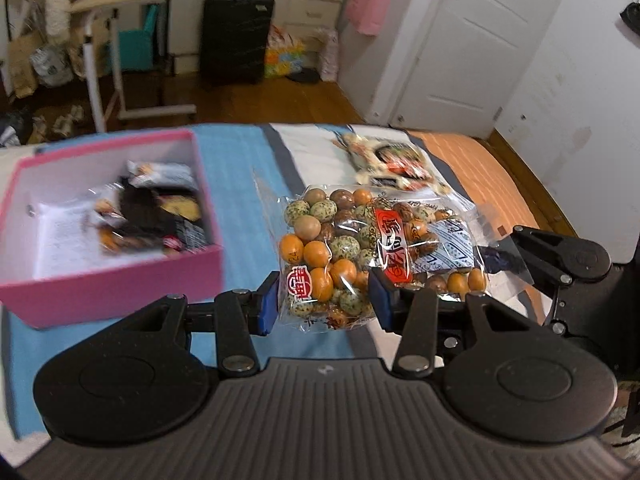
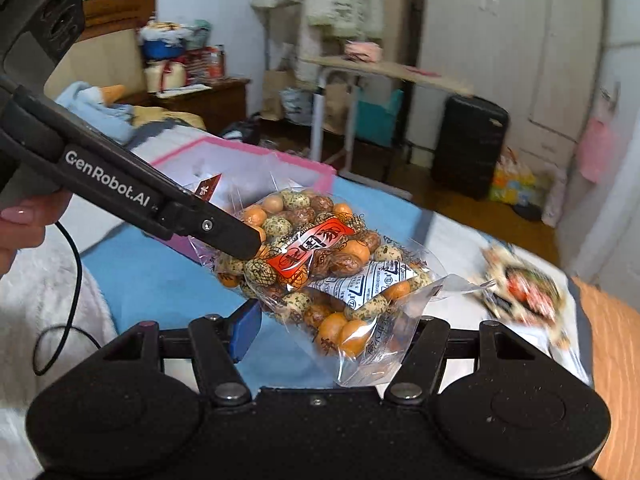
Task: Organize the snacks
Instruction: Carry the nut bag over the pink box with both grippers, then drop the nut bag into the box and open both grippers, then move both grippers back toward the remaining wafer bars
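The left tongs [image 1: 324, 300] are clamped on the near end of a clear bag of coated nuts [image 1: 360, 240], blue pads pressing in from both sides. The right tongs [image 2: 332, 332] have the other end of the same bag between them; the left pad sits against the plastic, but the right finger is hidden behind the bag's crinkled edge, so I cannot tell whether they truly pinch it. Between the two, the bag hangs clear above the bed [image 1: 240, 184], carried by both ends.

The step in hand looks like moving this bag to the pink box [image 1: 120, 280], which lies just to the left in the left view and already holds several wrapped snacks. Next, both tongs would need to travel together over the rim, lower the bag into the free white corner, then let go. A second snack packet [image 1: 392, 164] waits farther along the bed, well apart.
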Available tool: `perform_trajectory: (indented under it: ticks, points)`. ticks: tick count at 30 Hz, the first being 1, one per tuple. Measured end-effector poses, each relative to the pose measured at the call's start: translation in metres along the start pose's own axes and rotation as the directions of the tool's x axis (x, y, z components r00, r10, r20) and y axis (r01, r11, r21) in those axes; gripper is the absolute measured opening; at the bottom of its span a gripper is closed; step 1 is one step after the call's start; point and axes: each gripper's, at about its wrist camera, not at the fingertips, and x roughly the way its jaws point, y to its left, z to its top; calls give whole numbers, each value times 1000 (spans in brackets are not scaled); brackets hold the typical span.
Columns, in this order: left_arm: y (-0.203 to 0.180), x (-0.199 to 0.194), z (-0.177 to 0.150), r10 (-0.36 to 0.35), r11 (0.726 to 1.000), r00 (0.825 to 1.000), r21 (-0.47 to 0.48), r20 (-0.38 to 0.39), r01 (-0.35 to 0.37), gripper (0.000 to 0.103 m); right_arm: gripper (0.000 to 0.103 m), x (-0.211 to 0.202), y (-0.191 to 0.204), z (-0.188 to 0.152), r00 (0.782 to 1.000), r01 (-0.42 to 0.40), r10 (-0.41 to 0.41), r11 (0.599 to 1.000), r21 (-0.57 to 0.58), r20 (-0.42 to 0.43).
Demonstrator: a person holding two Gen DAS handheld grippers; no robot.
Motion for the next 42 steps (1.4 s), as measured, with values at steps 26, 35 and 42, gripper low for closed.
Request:
perform_trajectory:
  ticks: [26, 35, 42]
  points:
    - [212, 77, 34, 341, 904, 928, -219, -148, -367, 45, 73, 242, 54, 92, 918, -348, 336, 937, -18, -211]
    - [201, 72, 29, 417, 894, 899, -115, -134, -433, 46, 87, 218, 44, 97, 925, -338, 332, 941, -3, -184]
    - [165, 37, 39, 392, 916, 918, -63, -58, -396, 48, 88, 143, 10, 89, 956, -285, 282, 958, -25, -83]
